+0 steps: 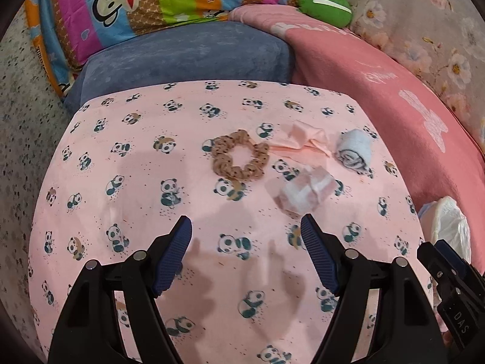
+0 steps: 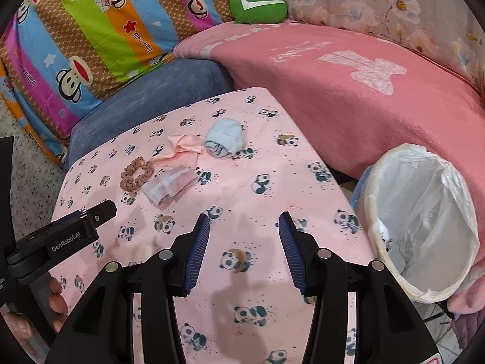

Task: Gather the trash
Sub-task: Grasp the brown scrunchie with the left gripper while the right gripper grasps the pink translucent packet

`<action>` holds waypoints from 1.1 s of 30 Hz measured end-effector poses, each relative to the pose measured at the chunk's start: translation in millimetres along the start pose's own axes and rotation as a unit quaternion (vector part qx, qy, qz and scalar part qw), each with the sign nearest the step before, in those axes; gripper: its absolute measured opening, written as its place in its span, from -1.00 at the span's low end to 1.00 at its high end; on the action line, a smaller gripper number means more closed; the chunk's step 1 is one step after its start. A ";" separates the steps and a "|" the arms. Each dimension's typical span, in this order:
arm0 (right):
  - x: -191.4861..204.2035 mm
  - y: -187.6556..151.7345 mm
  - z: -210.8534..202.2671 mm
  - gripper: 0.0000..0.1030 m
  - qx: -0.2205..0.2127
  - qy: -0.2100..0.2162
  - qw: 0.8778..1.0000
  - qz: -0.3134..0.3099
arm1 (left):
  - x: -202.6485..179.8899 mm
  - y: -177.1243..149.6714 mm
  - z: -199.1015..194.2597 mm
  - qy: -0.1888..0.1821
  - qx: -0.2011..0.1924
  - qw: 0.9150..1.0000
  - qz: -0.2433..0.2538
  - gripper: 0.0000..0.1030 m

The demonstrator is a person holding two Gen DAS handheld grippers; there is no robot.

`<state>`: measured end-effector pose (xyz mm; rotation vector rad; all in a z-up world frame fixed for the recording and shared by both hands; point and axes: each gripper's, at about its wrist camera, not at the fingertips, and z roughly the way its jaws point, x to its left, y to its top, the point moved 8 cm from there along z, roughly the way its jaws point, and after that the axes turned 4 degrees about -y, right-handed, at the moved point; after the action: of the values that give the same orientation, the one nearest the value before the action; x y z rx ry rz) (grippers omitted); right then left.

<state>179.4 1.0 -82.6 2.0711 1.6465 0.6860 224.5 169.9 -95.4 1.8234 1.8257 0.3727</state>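
Observation:
On the pink panda-print cloth [image 1: 151, 182] lie a crumpled white-pink wrapper [image 1: 306, 192], a flat pink scrap [image 1: 306, 139], a rolled light-blue piece [image 1: 356, 150] and a brown scrunchie [image 1: 239, 159]. The same things show in the right wrist view: wrapper [image 2: 169, 188], pink scrap [image 2: 185, 148], blue roll [image 2: 225, 138], scrunchie [image 2: 135, 176]. My left gripper [image 1: 247, 227] is open and empty, just short of the wrapper. My right gripper [image 2: 244, 221] is open and empty over bare cloth. A bin with a white liner [image 2: 424, 221] stands at the right.
A blue cushion [image 1: 188, 54], a striped monkey-print pillow [image 1: 121, 6], a pink blanket [image 2: 348, 91] and a green plush [image 2: 257, 4] lie behind the cloth. The bin's liner shows at the right edge of the left wrist view [image 1: 448, 227]. The left gripper's body [image 2: 60, 236] enters from the left.

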 end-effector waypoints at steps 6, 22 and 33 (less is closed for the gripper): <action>34.0 9.2 31.5 -0.05 0.014 0.021 1.000 0.000 | 29.9 25.2 22.7 0.004 0.004 1.000 -0.022 0.37; 95.9 37.7 118.4 0.06 0.053 0.033 0.998 0.004 | 46.9 47.0 96.4 -0.037 0.057 0.996 -0.065 0.27; 91.2 18.7 120.2 -0.26 0.049 0.038 0.998 0.002 | 32.7 35.4 94.1 -0.029 0.049 0.998 -0.027 -0.65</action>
<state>283.2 84.5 -155.9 2.1414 1.7515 0.7062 306.9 188.0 -159.1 1.8250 1.8786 0.2103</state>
